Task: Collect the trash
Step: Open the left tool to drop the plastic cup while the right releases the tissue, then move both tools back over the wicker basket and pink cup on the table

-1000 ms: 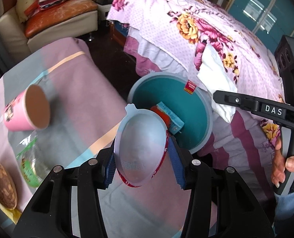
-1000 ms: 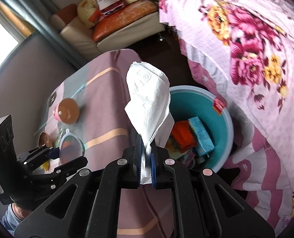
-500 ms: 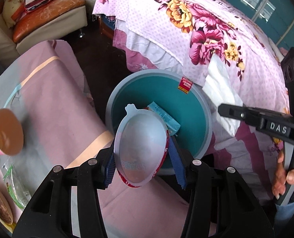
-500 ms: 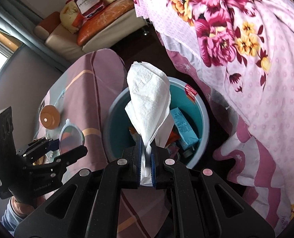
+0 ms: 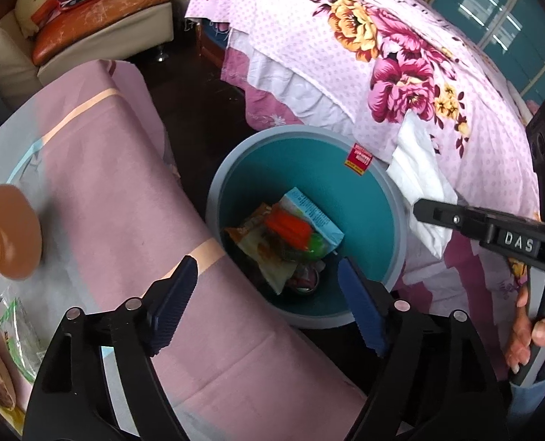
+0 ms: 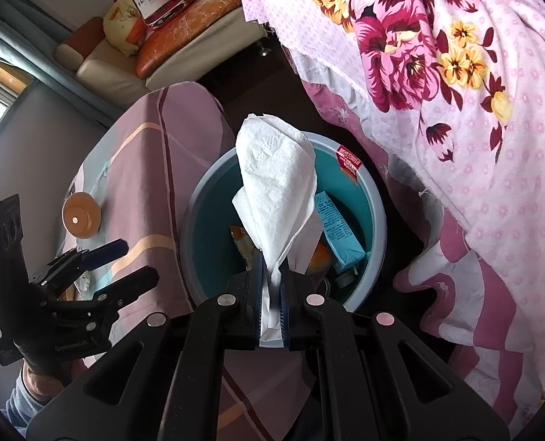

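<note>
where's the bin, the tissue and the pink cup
bin (image 5: 395,198), left wrist view, on its grey rim at the right
tissue (image 6: 276,180), right wrist view, middle of the white wad
pink cup (image 5: 10,237), left wrist view, on its brown inside

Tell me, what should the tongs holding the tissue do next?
Probably open. The right tongs pinch the white tissue above the teal bin, which already holds trash, so letting go should drop it in. The left tongs are opening, empty.
</note>
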{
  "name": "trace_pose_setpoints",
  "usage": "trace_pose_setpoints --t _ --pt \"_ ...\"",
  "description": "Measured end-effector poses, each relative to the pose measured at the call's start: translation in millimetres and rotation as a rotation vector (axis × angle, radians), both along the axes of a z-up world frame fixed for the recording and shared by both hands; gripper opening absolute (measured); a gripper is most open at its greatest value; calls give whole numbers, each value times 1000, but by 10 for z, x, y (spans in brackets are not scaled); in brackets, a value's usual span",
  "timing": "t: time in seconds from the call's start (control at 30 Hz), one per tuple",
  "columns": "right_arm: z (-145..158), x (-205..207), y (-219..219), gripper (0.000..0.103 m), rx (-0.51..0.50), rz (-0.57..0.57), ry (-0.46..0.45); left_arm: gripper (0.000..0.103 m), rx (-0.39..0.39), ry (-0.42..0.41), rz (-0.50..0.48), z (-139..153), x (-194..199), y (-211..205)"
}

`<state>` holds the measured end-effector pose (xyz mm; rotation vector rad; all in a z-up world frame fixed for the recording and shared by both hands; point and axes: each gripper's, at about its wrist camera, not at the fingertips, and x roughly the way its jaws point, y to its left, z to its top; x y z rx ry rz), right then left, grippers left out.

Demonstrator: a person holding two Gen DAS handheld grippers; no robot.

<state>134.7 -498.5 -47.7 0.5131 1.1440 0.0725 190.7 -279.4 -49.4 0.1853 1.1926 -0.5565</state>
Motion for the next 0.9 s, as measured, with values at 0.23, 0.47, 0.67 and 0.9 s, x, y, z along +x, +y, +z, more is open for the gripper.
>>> trace_pose_setpoints --t 0.23,0.47,0.67,0.9 --pt "21 58 52 9 -17 3 2 81 -14 19 26 -8 -92 187" --pt "33 129 112 13 -34 7 11 81 -30 25 38 0 -187 332" --pt "87 134 176 58 -69 2 5 82 -48 41 65 -15 -219 473" --pt "161 97 229 71 -79 -9 17 82 -67 52 92 -31 -270 621"
